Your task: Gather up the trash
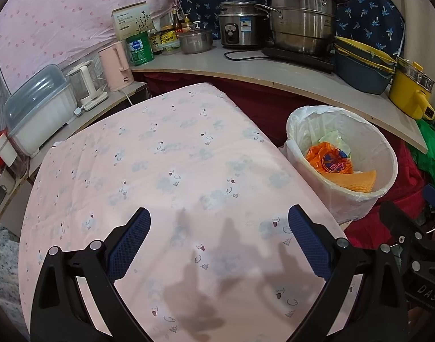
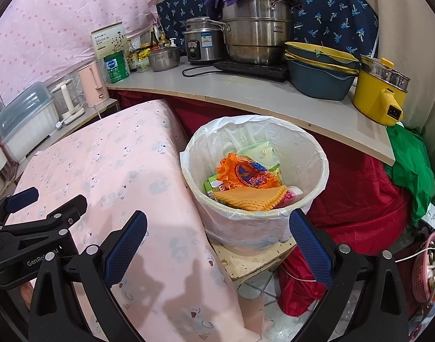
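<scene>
Both claws, left claw (image 1: 218, 222) and right claw (image 2: 217, 225), spread wide, empty. Lined bin (image 2: 314, 199) holds wrappers (image 2: 245, 176); pink-covered table (image 1: 160, 171) bare; collecting looks done.

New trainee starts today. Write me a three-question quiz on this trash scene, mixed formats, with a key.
1. True or false: the left gripper is holding a piece of trash.
2. Multiple choice: where does the bin stand? A) on the counter B) on a low board beside the table C) on the table
3. Fill in: the flat yellow-orange cloth lies in the bin just in front of the ______ wrapper.

Key:
1. False; both the left gripper and the right gripper are open and empty.
2. B; it sits beside the pink-covered table, below the counter.
3. Orange.
</scene>
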A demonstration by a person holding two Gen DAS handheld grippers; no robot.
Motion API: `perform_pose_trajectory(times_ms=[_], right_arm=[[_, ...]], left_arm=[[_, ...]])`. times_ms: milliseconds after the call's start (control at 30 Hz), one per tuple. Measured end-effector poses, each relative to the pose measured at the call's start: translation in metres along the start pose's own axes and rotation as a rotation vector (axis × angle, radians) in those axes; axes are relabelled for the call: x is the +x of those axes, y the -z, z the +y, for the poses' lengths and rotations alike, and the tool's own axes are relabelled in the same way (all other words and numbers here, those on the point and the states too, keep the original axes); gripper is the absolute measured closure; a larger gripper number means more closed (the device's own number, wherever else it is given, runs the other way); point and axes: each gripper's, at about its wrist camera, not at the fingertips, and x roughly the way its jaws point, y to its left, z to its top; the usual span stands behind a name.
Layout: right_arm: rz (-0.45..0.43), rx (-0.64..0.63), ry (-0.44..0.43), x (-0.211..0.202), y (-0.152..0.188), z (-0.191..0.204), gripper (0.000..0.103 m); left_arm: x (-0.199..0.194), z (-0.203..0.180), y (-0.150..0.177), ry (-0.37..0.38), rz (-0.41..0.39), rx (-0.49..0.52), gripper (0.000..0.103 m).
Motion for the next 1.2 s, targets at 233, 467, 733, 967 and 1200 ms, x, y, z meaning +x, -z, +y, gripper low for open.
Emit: perform_pose_trajectory(times_ms=[233,467,733,967,1200], right_arm=[[0.001,-0.001,0.0,0.001,0.0,-0.001,0.007],[0.013,0.007,0.011,0.004,0.005,-0.005,0.006],[0.025,0.018,0.02,0.01,0.008,-0.01,0.007],[0.036,0.023,0.019,0.016,0.011,-0.011,0.007],[0.036,0.025,0.02,0.016,0.011,-0.012,0.006]], left_arm=[[0.0,-0.002,0.0,-0.005,-0.007,0.005,0.01],[0.007,-0.008,0.003,-0.003,0.016,0.026,0.01],[0.014,-0.012,0.005,0.006,0.036,0.037,0.01],[0.018,-0.013,0.008,0.004,0.046,0.042,0.01],[0.017,-0.015,0.01,-0.004,0.018,0.055,0.01]])
